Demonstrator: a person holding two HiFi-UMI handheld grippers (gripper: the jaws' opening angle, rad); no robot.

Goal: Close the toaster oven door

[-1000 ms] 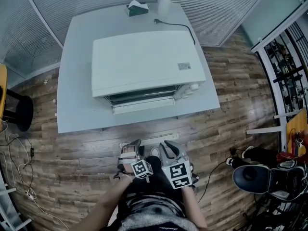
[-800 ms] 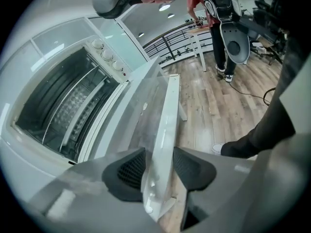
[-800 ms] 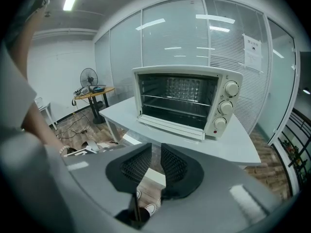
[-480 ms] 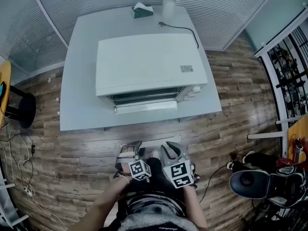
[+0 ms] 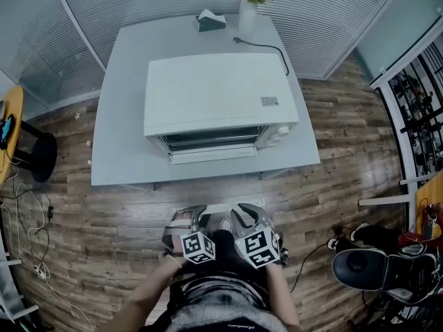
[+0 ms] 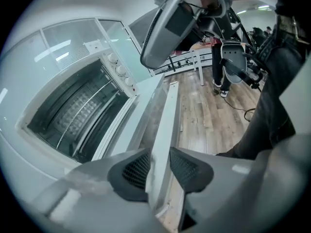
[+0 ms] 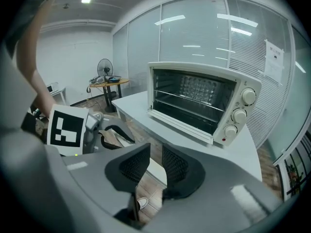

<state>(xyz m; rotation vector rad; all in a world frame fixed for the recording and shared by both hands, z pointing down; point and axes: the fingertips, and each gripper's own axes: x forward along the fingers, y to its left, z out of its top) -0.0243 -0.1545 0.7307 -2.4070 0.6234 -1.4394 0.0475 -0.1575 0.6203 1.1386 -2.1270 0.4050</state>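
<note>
A white toaster oven (image 5: pixel 221 95) stands on the grey table (image 5: pixel 121 116), and its door (image 5: pixel 213 155) hangs open, folded down at the front. Both grippers hover low by my waist, well short of the table. My left gripper (image 5: pixel 185 216) has its jaws closing with nothing between them; in the left gripper view (image 6: pixel 159 166) only the distant table edge shows through the gap, and the oven (image 6: pixel 73 115) lies to the left. My right gripper (image 5: pixel 248 214) is open and empty (image 7: pixel 155 165), facing the oven (image 7: pixel 199 101) and its lowered door (image 7: pixel 180 126).
A vase of flowers (image 5: pixel 248 5), a tissue box (image 5: pixel 210 21) and a power cord (image 5: pixel 266 47) sit on the table behind the oven. A dark office chair (image 5: pixel 367 268) stands at the right, a black stool (image 5: pixel 34 154) at the left, and cables (image 5: pixel 28 241) lie on the wood floor.
The head view has shifted, so the oven and table sit slightly further right and lower in it. Both grippers stay by my waist. The oven door stays open.
</note>
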